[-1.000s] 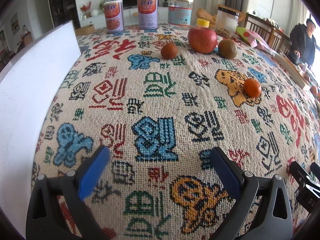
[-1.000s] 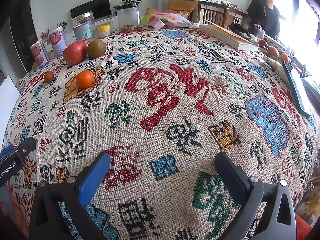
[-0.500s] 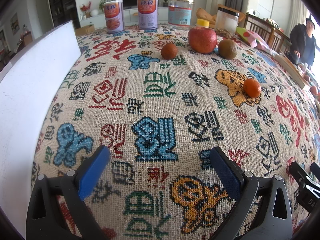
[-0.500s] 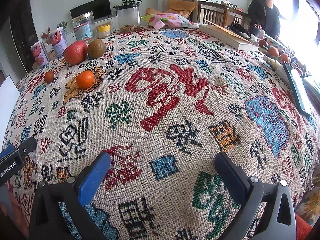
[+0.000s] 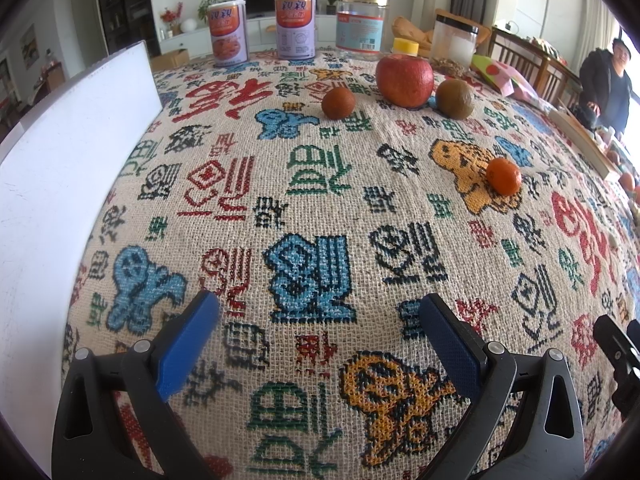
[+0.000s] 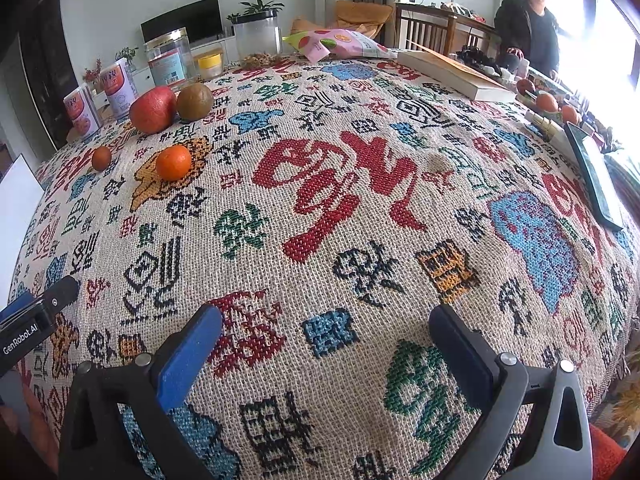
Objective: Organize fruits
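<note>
Four fruits: a red apple [image 5: 405, 80], a kiwi [image 5: 455, 99], a small brown fruit [image 5: 338, 103] and a mandarin [image 5: 503, 176], all loose on the patterned cloth [image 5: 312, 208] over the counter.
Grouping: apple and kiwi just beside each other at the far side; the brown fruit near the apple; the mandarin apart from them, nearer the grippers.
Left gripper [image 5: 318, 312]: low over the near edge of the cloth, jaws spread wide, nothing between them.
Right gripper [image 6: 326, 322]: likewise low at the near edge, jaws released and empty; its view shows the mandarin [image 6: 173, 162] far off to its left.
White board [image 5: 60, 184]: stands upright along the left side of the counter, well clear of the fruit.
Destination: no bowl or tray is visible in either view, so where the fruit should go cannot be told.
Step in hand: likely the first reach, nothing picked yet.
Doing it well: start with the mandarin, the nearest and most isolated. Bring the jaws in level with its widest girth and straddle it before closing, since round fruit rolls if nudged on one side. Close gently: the skin is soft.
Caution: the apple is broad and probably needs nearly the full opening.
</note>
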